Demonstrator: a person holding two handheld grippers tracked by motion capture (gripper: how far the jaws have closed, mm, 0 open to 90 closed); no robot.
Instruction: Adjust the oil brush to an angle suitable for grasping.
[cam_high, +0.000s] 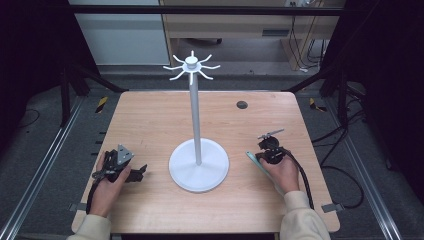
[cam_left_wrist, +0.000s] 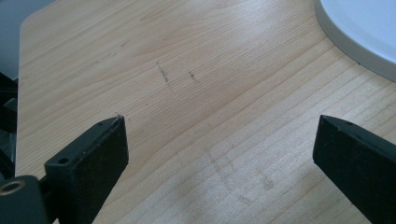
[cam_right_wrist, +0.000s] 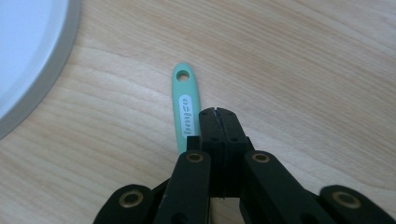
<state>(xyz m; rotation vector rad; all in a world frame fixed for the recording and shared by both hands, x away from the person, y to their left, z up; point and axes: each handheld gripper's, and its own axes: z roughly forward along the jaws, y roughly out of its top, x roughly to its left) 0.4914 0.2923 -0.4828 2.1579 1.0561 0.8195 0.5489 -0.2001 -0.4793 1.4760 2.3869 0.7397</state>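
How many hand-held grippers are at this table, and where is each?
2. The left gripper lies low over the table, left of the white stand's base, jaws wide open. The right gripper is right of the base, jaws shut beside a teal handle.

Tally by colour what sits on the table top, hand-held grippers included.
White: 1, the hook stand
Mint green: 1, the handle with a hanging hole
Black: 2, the left hand-held gripper and the right hand-held gripper
Total: 4
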